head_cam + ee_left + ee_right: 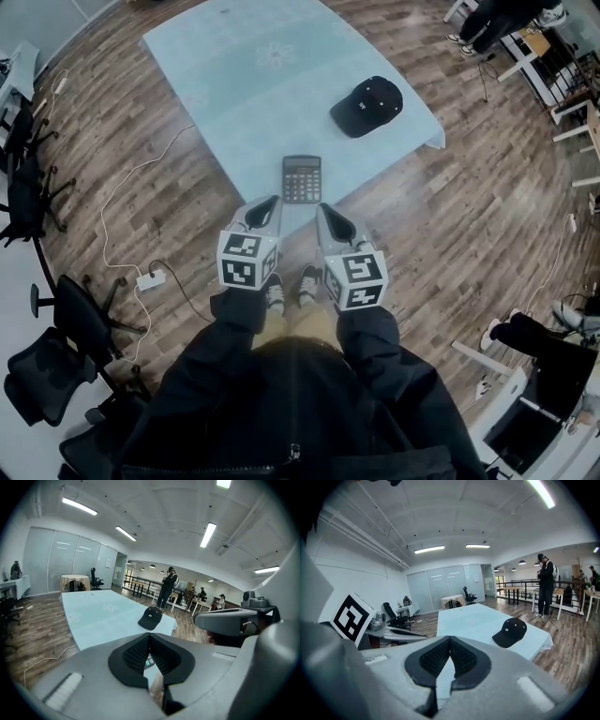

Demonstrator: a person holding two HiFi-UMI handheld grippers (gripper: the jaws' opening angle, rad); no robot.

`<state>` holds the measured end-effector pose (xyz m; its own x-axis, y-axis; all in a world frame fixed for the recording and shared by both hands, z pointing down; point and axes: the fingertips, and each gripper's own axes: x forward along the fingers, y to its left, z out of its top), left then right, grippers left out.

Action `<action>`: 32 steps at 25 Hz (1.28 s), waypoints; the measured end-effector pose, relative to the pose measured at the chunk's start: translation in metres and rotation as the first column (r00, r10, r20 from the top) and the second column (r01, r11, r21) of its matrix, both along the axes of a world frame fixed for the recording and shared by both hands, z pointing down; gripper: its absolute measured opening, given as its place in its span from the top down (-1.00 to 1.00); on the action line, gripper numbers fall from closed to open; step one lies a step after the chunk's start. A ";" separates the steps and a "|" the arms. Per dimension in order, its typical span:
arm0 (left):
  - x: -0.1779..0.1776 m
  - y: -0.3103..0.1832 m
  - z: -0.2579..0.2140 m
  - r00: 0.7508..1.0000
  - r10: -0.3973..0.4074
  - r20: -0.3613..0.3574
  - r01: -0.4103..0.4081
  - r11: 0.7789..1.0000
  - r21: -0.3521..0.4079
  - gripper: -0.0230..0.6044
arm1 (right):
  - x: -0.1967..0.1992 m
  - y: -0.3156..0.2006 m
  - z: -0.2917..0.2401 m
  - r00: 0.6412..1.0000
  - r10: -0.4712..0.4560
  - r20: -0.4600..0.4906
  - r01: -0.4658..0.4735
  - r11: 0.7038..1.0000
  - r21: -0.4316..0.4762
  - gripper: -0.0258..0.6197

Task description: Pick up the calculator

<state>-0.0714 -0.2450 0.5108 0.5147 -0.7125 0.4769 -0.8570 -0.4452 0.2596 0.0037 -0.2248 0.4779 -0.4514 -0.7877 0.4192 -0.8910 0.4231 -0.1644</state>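
Head view: calculator (302, 179) lies flat on the light-blue cloth surface (272, 103), at its near edge, display side away from the person, keys toward them. Black cap (367, 106) is on the same cloth, farther back and to the right, well apart from the calc. Left gripper (272, 202) and right gripper (324, 209) are side by side just short of the cloth edge, tips pointing at the calc, one to each side of its near end; neither touches it. Marker cubes face up, black sleeves behind. Left gripper view: jaws together, ribbed pads (137, 654) meet at the tip with nothing held; a bit of the calc's keys shows through the gap under the tips. Right gripper view: jaws likewise closed tip to tip, empty, only cloth seen past them; cap (510, 633) to the right on the cloth. Person's shoes (289, 287) on the wood floor (450, 216) below the grippers. White cable w/ power strip (150, 278) on the floor to the left, office chairs (66, 319) beyond it. Another person (545, 587) stands in the bkgd past the cloth's far end.
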 end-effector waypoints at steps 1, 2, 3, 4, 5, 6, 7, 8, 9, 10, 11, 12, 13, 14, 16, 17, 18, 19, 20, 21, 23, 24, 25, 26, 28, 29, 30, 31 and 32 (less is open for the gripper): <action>0.001 -0.002 0.008 1.000 -0.002 0.006 0.002 1.000 -0.014 0.93 | 0.001 -0.003 0.007 1.000 -0.003 -0.001 0.003 1.000 -0.015 0.92; 0.002 -0.003 0.015 1.000 -0.005 0.012 0.006 1.000 -0.028 0.93 | 0.001 -0.006 0.014 1.000 -0.006 -0.001 0.006 1.000 -0.030 0.92; 0.004 -0.005 0.023 1.000 -0.008 0.018 0.009 0.999 -0.042 0.93 | 0.002 -0.009 0.021 1.000 -0.009 0.000 0.009 0.999 -0.044 0.92; 0.005 -0.006 0.030 1.000 -0.010 0.022 0.011 0.998 -0.056 0.93 | 0.002 -0.012 0.027 1.000 -0.012 0.001 0.012 0.998 -0.058 0.92; 0.006 -0.008 0.036 1.000 -0.010 0.025 0.012 0.997 -0.070 0.93 | 0.003 -0.016 0.033 1.000 -0.014 0.003 0.014 0.997 -0.072 0.92; 0.008 -0.010 0.043 1.000 -0.010 0.026 0.012 0.997 -0.083 0.93 | 0.003 -0.019 0.039 1.000 -0.016 0.005 0.017 0.996 -0.085 0.92; 0.010 -0.013 0.049 1.000 -0.010 0.026 0.013 0.996 -0.094 0.93 | 0.004 -0.022 0.045 1.000 -0.019 0.006 0.020 0.995 -0.098 0.92; 0.011 -0.016 0.054 1.000 -0.011 0.026 0.014 0.995 -0.103 0.93 | 0.005 -0.026 0.051 1.000 -0.022 0.008 0.023 0.994 -0.109 0.92; 0.012 -0.020 0.060 1.000 -0.012 0.026 0.015 0.994 -0.112 0.93 | 0.006 -0.030 0.056 1.000 -0.026 0.008 0.026 0.992 -0.120 0.92; 0.013 -0.024 0.066 1.000 -0.012 0.028 0.015 0.993 -0.120 0.93 | 0.007 -0.033 0.061 1.000 -0.028 0.008 0.029 0.991 -0.131 0.92; 0.013 -0.028 0.073 0.999 -0.012 0.031 0.016 0.991 -0.130 0.93 | 0.009 -0.036 0.066 1.000 -0.031 0.006 0.031 0.989 -0.143 0.92; 0.012 -0.031 0.080 0.999 -0.011 0.036 0.016 0.990 -0.141 0.93 | 0.010 -0.039 0.071 0.999 -0.033 0.005 0.033 0.987 -0.154 0.92; 0.011 -0.035 0.087 0.999 -0.010 0.041 0.017 0.988 -0.152 0.93 | 0.012 -0.041 0.075 0.999 -0.034 0.005 0.034 0.986 -0.165 0.92; 0.010 -0.040 0.094 0.999 -0.010 0.045 0.017 0.987 -0.162 0.93 | 0.012 -0.045 0.079 0.999 -0.035 0.005 0.035 0.984 -0.174 0.92; 0.008 -0.050 0.106 0.999 -0.011 0.049 0.020 0.984 -0.177 0.93 | 0.013 -0.054 0.087 0.999 -0.036 0.007 0.036 0.982 -0.186 0.92; 0.008 -0.055 0.112 0.999 -0.014 0.051 0.023 0.983 -0.185 0.93 | 0.014 -0.059 0.091 0.999 -0.038 0.006 0.039 0.981 -0.192 0.92; 0.007 -0.059 0.118 0.998 -0.017 0.054 0.027 0.981 -0.193 0.93 | 0.014 -0.063 0.096 0.999 -0.042 0.004 0.042 0.979 -0.199 0.92; 0.006 -0.063 0.123 0.998 -0.021 0.057 0.032 0.979 -0.203 0.93 | 0.014 -0.067 0.101 0.999 -0.046 0.001 0.045 0.977 -0.208 0.92; 0.005 -0.067 0.128 0.998 -0.024 0.061 0.036 0.977 -0.212 0.93 | 0.014 -0.071 0.107 0.999 -0.048 0.000 0.047 0.975 -0.219 0.92; 0.005 -0.071 0.134 0.997 -0.025 0.066 0.039 0.975 -0.220 0.93 | 0.014 -0.075 0.113 0.999 -0.048 -0.001 0.047 0.972 -0.232 0.92; 0.004 -0.079 0.143 0.997 -0.025 0.077 0.042 0.971 -0.234 0.93 | 0.016 -0.082 0.126 0.999 -0.044 -0.003 0.042 0.965 -0.257 0.92; 0.004 -0.082 0.147 0.996 -0.024 0.082 0.043 0.970 -0.239 0.93 | 0.017 -0.085 0.132 0.999 -0.040 -0.004 0.038 0.962 -0.269 0.92; 0.004 -0.084 0.152 0.996 -0.024 0.086 0.044 0.969 -0.244 0.93 | 0.018 -0.089 0.137 0.999 -0.035 -0.002 0.033 0.960 -0.279 0.92; 0.004 -0.087 0.156 0.996 -0.024 0.089 0.045 0.968 -0.249 0.93 | 0.019 -0.092 0.142 1.000 -0.030 0.000 0.029 0.957 -0.287 0.92; 0.004 -0.092 0.165 0.995 -0.020 0.094 0.044 0.965 -0.258 0.93 | 0.019 -0.098 0.149 1.000 -0.023 0.008 0.024 0.954 -0.299 0.92; 0.004 -0.094 0.168 0.995 -0.017 0.095 0.042 0.964 -0.261 0.93 | 0.020 -0.101 0.151 1.000 -0.022 0.011 0.024 0.952 -0.304 0.92; 0.004 -0.097 0.171 0.995 -0.013 0.096 0.038 0.964 -0.263 0.93 | 0.020 -0.103 0.153 1.000 -0.022 0.013 0.025 0.951 -0.307 0.92; 0.003 -0.100 0.174 0.995 -0.009 0.097 0.034 0.964 -0.263 0.93 | 0.020 -0.106 0.155 1.000 -0.023 0.015 0.026 0.951 -0.309 0.92; 0.002 -0.104 0.177 0.995 -0.004 0.099 0.030 0.964 -0.263 0.93 | 0.020 -0.108 0.157 1.000 -0.024 0.017 0.028 0.950 -0.310 0.92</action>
